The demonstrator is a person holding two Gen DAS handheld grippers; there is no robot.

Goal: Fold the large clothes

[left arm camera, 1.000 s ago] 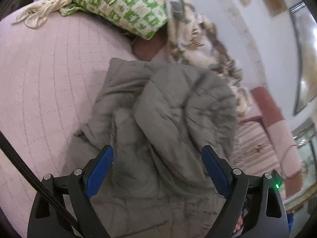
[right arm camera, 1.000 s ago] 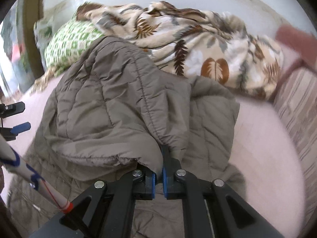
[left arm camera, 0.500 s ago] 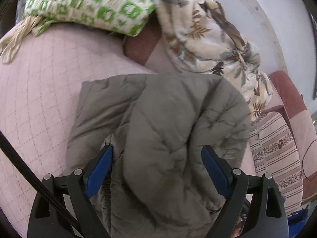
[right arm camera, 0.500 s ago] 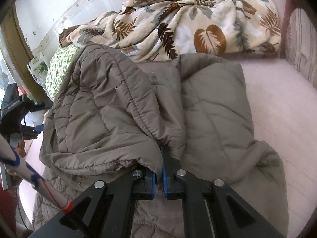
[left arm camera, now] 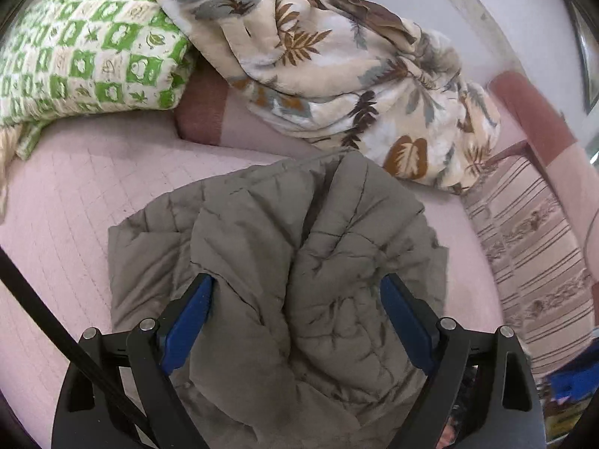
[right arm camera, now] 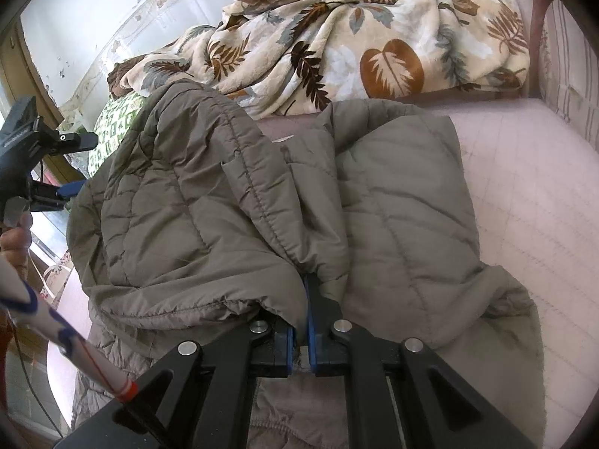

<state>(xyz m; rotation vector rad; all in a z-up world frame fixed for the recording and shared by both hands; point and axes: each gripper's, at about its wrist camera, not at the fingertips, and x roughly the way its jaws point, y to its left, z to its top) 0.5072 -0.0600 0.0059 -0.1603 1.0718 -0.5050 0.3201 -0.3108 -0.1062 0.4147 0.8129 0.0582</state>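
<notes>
A grey-brown quilted jacket point(left arm camera: 299, 247) lies on the pink quilted sofa seat point(left arm camera: 75, 202), partly folded over itself. My left gripper point(left arm camera: 295, 299) is open, its blue pads wide apart above the jacket's near part. My right gripper point(right arm camera: 304, 299) is shut on the jacket point(right arm camera: 209, 224), pinching a hemmed edge and holding that flap raised over the rest of the garment. The left gripper point(right arm camera: 56, 187) shows at the far left of the right wrist view, held in a hand.
A leaf-print blanket point(left arm camera: 337, 56) is heaped against the sofa back. A green-and-white pillow point(left arm camera: 82, 52) lies at the left. A striped cushion point(left arm camera: 531, 247) stands at the right end. A white wall point(right arm camera: 93, 11) is behind.
The left gripper has pulled back and risen, so more of the blanket and sofa back shows. The right gripper has carried its held flap further over the jacket.
</notes>
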